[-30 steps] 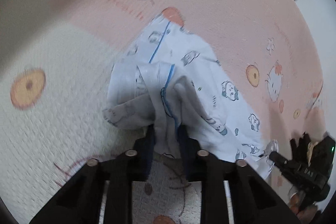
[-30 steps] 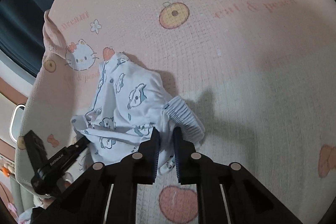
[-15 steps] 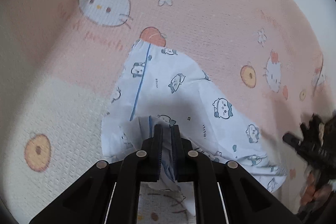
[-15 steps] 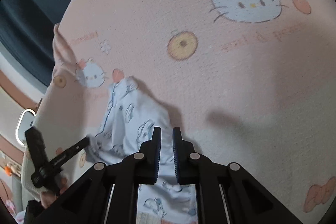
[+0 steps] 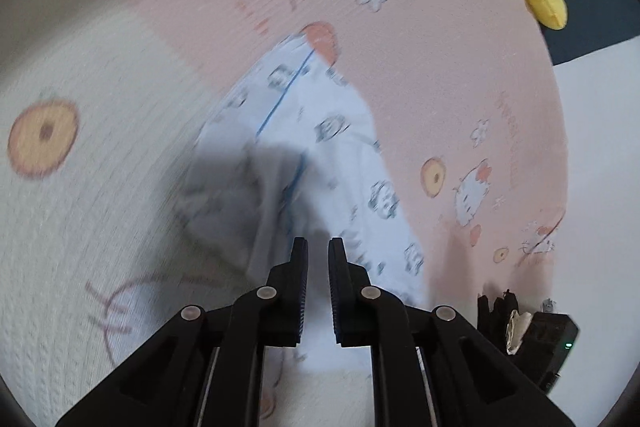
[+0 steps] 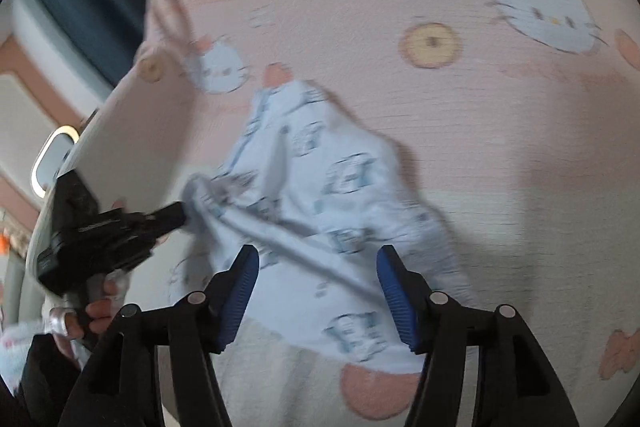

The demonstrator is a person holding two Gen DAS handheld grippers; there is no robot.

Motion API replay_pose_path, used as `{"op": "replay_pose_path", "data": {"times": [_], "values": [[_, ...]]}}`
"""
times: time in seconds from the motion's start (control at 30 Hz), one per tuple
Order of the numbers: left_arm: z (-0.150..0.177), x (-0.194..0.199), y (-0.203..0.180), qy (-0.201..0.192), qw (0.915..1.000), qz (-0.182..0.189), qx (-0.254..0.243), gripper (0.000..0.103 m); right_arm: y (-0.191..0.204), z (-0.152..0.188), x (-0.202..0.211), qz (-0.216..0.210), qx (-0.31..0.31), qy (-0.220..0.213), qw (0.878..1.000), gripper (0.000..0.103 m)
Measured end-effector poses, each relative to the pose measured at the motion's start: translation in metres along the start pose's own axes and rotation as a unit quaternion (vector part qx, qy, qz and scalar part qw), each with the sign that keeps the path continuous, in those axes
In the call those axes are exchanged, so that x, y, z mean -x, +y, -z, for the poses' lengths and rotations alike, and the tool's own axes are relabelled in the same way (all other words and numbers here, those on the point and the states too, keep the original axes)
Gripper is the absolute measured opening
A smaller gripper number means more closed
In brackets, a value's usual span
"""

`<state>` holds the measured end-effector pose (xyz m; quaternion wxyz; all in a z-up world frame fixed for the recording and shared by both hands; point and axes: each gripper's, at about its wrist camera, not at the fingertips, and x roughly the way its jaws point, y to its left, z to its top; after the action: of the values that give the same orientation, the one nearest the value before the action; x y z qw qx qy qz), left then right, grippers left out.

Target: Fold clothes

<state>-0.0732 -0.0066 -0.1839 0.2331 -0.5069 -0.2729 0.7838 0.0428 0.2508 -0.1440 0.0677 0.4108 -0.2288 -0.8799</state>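
So the little white garment (image 6: 320,195) with the blue cartoon print is lying crumpled on the pink cat-print blanket (image 6: 460,131), near the blanket's left edge in the right wrist view. The right gripper (image 6: 316,287) is opening, jaws wide apart over the cloth and not pinching it, while the left gripper (image 6: 176,215) has its jaws together, clamped on a bunched corner of the garment

Both tongs: black angular linkage arms, silver pivot screws. Right tongs (image 6: 316,291) have blue ribbed pads; left tongs (image 5: 318,287) dark ribbed pads. Black sleeve (image 6: 44,375).
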Motion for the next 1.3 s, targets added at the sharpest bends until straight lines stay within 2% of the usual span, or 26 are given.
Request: {"op": "replay_pose_path", "data": {"times": [0.17, 0.27, 0.4, 0.5, 0.63, 0.8, 0.83, 0.87, 0.9, 0.93, 0.97, 1.07, 1.17, 1.27, 1.3], "values": [[0.017, -0.016, 0.017, 0.037, 0.9990, 0.004, 0.024, 0.009, 0.029, 0.008, -0.017, 0.011, 0.092, 0.026, 0.995, 0.061], [0.029, -0.030, 0.027, 0.063, 0.9971, 0.010, 0.042, 0.009, 0.033, 0.010, -0.023, 0.012, 0.110, 0.040, 0.993, 0.061], [0.044, -0.028, 0.038, 0.035, 0.9950, 0.044, 0.082, 0.009, 0.033, 0.013, -0.018, 0.015, 0.108, 0.040, 0.993, 0.061], [0.053, -0.026, 0.036, 0.030, 0.9944, 0.042, 0.093, 0.009, 0.042, 0.021, -0.018, 0.032, 0.147, 0.039, 0.988, 0.061], [0.058, -0.029, 0.025, 0.057, 0.9942, 0.032, 0.085, 0.009, 0.053, 0.032, -0.030, 0.057, 0.205, 0.058, 0.975, 0.061], [0.058, -0.029, 0.020, 0.061, 0.9934, 0.023, 0.095, 0.009, 0.054, 0.036, -0.047, 0.092, 0.234, 0.062, 0.966, 0.061], [0.058, -0.028, 0.019, 0.063, 0.9933, 0.023, 0.094, 0.014, 0.054, 0.035, -0.050, 0.099, 0.238, 0.061, 0.964, 0.060], [0.058, -0.028, 0.018, 0.064, 0.9931, 0.031, 0.094, 0.027, 0.053, 0.035, -0.054, 0.108, 0.242, 0.061, 0.962, 0.052], [0.057, -0.027, 0.016, 0.060, 0.9928, 0.043, 0.094, 0.035, 0.051, 0.032, -0.057, 0.114, 0.240, 0.061, 0.962, 0.043], [0.057, -0.025, 0.015, 0.052, 0.9926, 0.053, 0.096, 0.054, 0.048, 0.029, -0.057, 0.110, 0.229, 0.060, 0.965, 0.027], [0.058, -0.023, 0.014, 0.041, 0.9924, 0.062, 0.099, 0.066, 0.045, 0.025, -0.057, 0.106, 0.218, 0.059, 0.968, 0.022], [0.058, -0.017, 0.011, 0.010, 0.9940, 0.056, 0.093, 0.069, 0.035, 0.011, -0.047, 0.076, 0.171, 0.036, 0.982, 0.013], [0.053, -0.019, 0.007, 0.002, 0.9974, 0.024, 0.068, 0.069, 0.021, -0.007, -0.034, 0.057, 0.122, 0.004, 0.991, 0.013], [0.049, -0.019, 0.001, -0.010, 0.9993, -0.011, 0.033, 0.069, 0.005, -0.020, -0.033, 0.056, 0.090, -0.005, 0.994, 0.013], [0.048, -0.020, -0.003, -0.013, 0.9994, -0.031, 0.008, 0.069, 0.000, -0.023, -0.035, 0.053, 0.079, -0.002, 0.995, 0.013]]}}
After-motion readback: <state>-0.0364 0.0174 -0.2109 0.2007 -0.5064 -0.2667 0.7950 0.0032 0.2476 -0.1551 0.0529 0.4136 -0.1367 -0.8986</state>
